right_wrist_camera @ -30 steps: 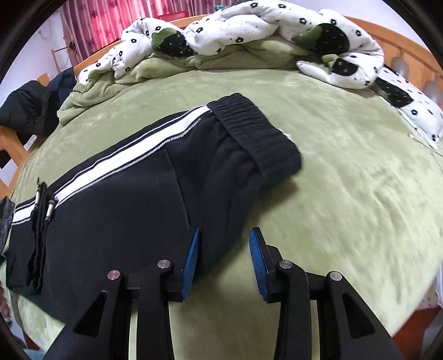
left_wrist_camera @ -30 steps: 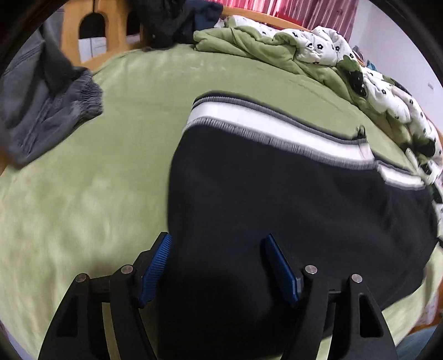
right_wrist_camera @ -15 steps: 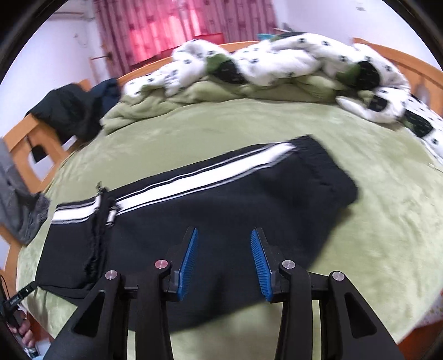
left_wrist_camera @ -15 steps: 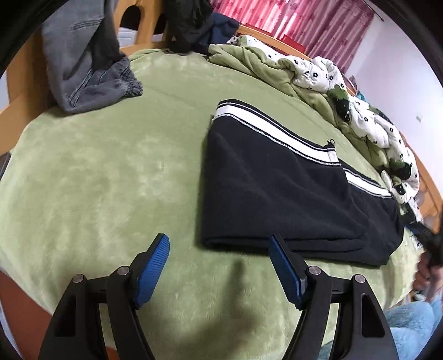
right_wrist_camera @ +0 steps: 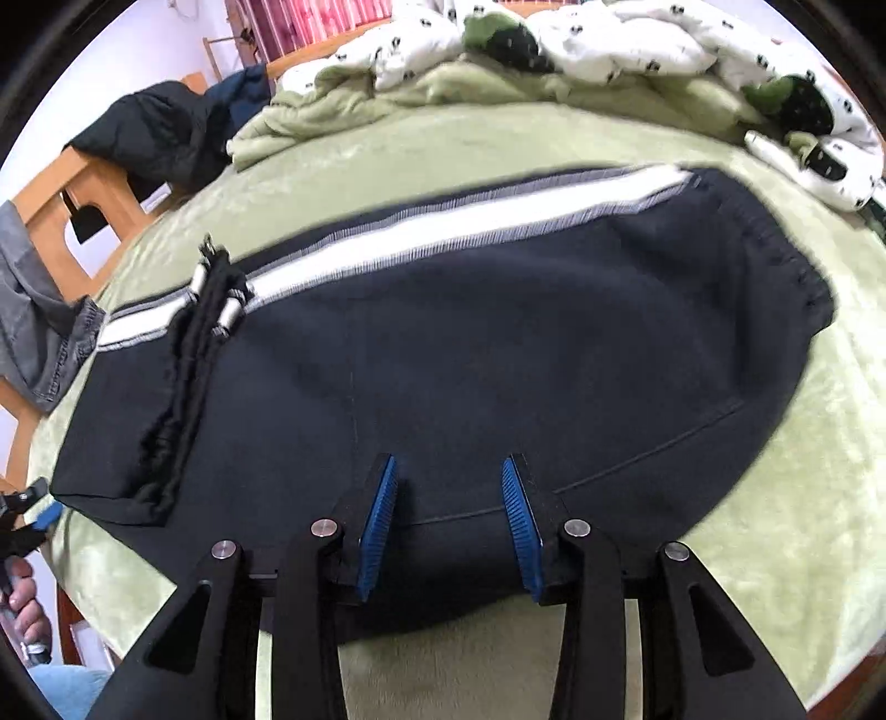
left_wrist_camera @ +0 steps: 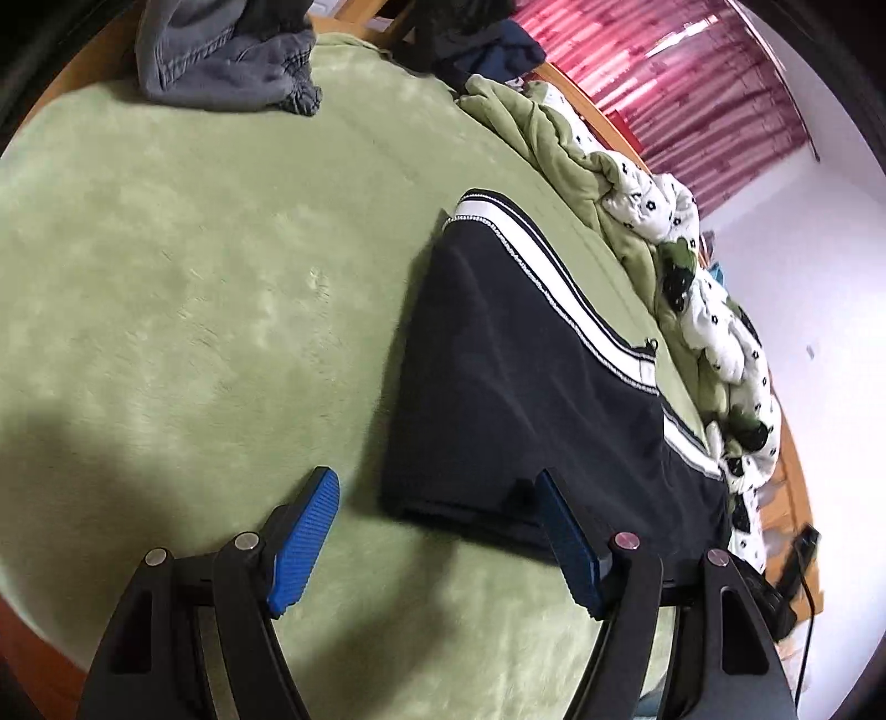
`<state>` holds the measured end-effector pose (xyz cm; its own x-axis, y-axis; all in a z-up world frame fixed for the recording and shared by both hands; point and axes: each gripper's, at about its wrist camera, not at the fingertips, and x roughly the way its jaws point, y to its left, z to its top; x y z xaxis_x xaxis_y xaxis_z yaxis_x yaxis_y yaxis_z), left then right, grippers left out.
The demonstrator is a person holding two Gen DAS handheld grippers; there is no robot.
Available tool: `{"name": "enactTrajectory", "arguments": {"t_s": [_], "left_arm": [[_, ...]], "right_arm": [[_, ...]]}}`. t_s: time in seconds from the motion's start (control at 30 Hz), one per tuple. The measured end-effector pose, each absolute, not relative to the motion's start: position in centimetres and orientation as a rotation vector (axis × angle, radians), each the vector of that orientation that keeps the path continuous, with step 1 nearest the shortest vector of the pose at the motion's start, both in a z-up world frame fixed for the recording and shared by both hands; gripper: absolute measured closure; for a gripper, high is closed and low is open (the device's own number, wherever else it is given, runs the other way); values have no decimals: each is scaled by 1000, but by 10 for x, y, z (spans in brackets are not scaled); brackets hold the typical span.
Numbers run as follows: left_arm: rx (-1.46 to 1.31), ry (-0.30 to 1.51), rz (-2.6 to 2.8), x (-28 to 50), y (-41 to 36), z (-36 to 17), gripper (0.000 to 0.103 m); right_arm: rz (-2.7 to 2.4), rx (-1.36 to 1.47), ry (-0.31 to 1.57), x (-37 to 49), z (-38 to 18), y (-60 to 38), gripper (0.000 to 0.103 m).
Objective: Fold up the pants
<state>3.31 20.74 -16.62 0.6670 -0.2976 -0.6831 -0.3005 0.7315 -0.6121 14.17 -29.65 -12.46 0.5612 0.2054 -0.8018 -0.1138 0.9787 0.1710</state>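
Flat on bed, folded pants (right_wrist_camera: 470,354) beneath parted right jaws; left jaws wide, beside.

1. The left wrist camera sits behind the left hand-held gripper (left_wrist_camera: 437,501), looking forward and down over the bed (left_wrist_camera: 183,288); the folded pants (left_wrist_camera: 531,387) lie ahead and to its right, near.
2. The right wrist camera sits behind the right hand-held gripper (right_wrist_camera: 449,487), close above the pants (right_wrist_camera: 470,343), facing the quilt (right_wrist_camera: 609,44) beyond.
3. Both views share the pants, the bed, the quilt (left_wrist_camera: 714,327) and the red curtain (left_wrist_camera: 681,77).
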Motion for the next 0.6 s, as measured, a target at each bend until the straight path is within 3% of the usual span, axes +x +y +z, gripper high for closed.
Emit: {"name": "enactTrajectory", "arguments": {"t_s": [0.13, 0.2, 0.27, 0.37, 0.4, 0.5, 0.6], "left_arm": [[-803, 852, 10, 43, 200, -172, 33], [-837, 850, 18, 47, 197, -175, 47], [-889, 855, 26, 50, 197, -176, 50], [-946, 849, 34, 53, 200, -173, 65], [-935, 845, 37, 54, 199, -167, 77], [-833, 817, 6, 58, 187, -131, 85], [-689, 802, -25, 69, 161, -82, 87]], "right_arm": [[168, 79, 870, 134, -84, -303, 63], [160, 62, 829, 131, -59, -302, 63], [146, 61, 791, 128, -41, -305, 63], [181, 144, 758, 126, -14, -304, 63], [210, 168, 760, 124, -7, -302, 63], [230, 159, 738, 113, 2, -294, 62], [266, 164, 670, 92, -7, -299, 55]]}}
